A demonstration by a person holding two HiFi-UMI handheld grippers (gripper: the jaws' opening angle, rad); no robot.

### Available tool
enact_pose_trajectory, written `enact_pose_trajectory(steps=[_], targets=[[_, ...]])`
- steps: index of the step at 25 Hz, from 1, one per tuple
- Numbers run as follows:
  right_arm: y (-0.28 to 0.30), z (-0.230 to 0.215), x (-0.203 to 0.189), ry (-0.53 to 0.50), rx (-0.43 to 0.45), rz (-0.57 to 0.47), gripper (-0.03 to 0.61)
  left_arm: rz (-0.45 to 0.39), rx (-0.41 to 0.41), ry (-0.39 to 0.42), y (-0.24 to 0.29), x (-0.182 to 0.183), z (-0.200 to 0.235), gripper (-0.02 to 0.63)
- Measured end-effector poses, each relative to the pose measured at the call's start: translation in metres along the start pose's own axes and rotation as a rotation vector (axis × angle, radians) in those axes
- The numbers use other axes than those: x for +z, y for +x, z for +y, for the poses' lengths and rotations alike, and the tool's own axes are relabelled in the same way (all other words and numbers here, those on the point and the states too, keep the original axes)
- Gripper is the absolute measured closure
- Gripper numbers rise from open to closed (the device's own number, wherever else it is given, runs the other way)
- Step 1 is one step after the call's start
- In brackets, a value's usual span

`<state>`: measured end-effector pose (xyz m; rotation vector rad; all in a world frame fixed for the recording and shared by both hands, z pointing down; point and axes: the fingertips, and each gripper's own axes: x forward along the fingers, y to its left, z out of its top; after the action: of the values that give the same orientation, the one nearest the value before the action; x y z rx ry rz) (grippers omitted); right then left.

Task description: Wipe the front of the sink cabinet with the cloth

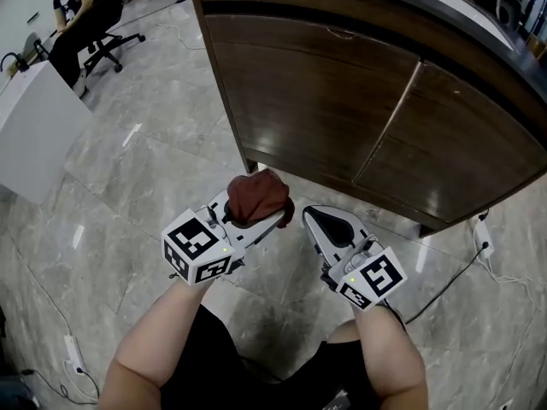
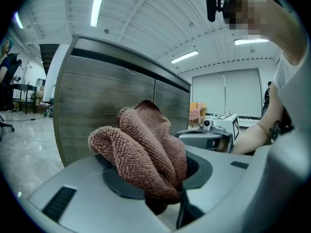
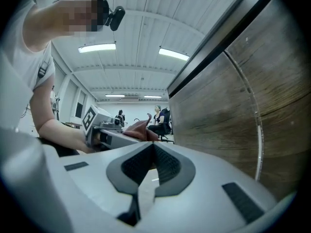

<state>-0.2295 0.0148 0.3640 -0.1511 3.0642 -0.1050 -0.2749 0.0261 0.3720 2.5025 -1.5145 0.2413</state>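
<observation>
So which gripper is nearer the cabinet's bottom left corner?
Left. The left gripper, shut on the cloth, sits just in front of the corner; the right gripper is farther out, off to its right.

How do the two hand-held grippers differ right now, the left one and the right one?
The left gripper is shut on a bunched reddish-brown cloth, while the right gripper has its jaws together with nothing between them. The left gripper sits near the sink cabinet's left corner. The right gripper sits further along, in front of a door. Both are pale grey with a black-and-white marker cube, and both point toward the cabinet without touching it.
</observation>
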Motion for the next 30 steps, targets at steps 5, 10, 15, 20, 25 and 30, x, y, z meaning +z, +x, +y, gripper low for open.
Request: enact_pose_trajectory(steps=[5, 10, 15, 20, 25, 30], targets=[[-0.043, -0.038, -0.008, -0.010, -0.015, -0.014, 0.566, 0.054, 0.001, 0.045, 0.055, -0.011, -0.027, 0.476], [-0.048, -0.055, -0.011, 0.044, -0.023, -0.026, 0.566, 0.115, 0.006, 0.117, 0.068, -0.018, -0.037, 0.476], [-0.063, -0.089, -0.015, 0.114, -0.080, -0.032, 0.566, 0.139, 0.030, 0.128, 0.084, -0.016, -0.036, 0.476], [-0.074, -0.106, -0.020, 0.073, -0.093, -0.042, 0.566, 0.134, 0.067, 0.180, 0.098, -0.001, -0.018, 0.476], [-0.073, -0.099, -0.026, 0.071, -0.028, -0.048, 0.566, 0.156, 0.057, 0.233, 0.100, 0.003, 0.007, 0.476], [-0.083, -0.119, -0.022, 0.111, -0.060, -0.043, 0.566, 0.145, 0.073, 0.281, 0.100, 0.031, 0.013, 0.476]])
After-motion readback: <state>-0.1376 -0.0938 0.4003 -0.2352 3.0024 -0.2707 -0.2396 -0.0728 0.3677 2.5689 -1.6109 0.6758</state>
